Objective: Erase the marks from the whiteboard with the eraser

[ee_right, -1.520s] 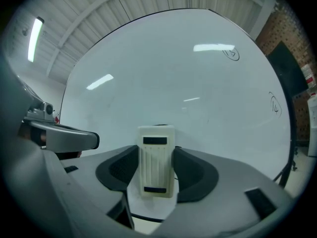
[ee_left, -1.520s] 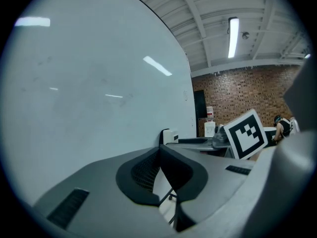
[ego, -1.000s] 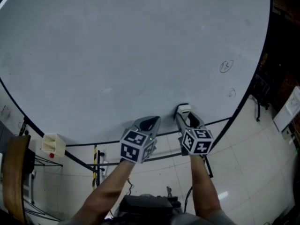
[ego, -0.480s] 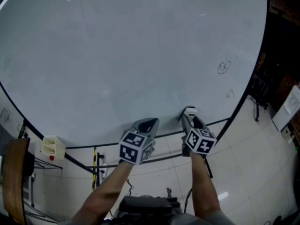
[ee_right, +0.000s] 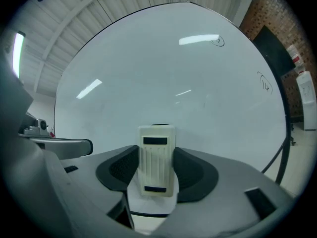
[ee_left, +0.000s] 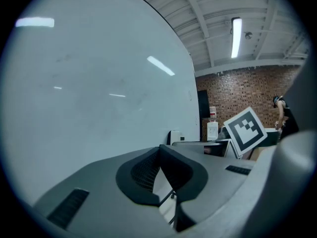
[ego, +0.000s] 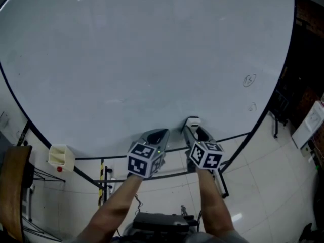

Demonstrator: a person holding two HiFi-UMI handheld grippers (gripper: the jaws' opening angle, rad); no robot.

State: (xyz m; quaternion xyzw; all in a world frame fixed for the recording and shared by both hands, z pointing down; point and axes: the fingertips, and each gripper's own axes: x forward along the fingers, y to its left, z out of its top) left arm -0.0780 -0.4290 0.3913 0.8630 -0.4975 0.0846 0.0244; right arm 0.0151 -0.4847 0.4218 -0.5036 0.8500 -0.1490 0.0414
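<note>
Low on the whiteboard (ego: pixel 152 59), the right gripper (ego: pixel 192 129) is clamping the eraser (ee_right: pixel 156 157) between its fingers (ee_right: pixel 193 171), while the left gripper (ego: pixel 157 134) is hanging closed.

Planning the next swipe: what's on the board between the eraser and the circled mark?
Nothing: bare whiteboard from eraser to mark, in the head view.

Open: whiteboard (ego: pixel 152 59) face, bare across left and far.
Right: marks (ego: pixel 248 80) close to the board's edge.
Near: stand bars (ego: pixel 88 176) below.
</note>
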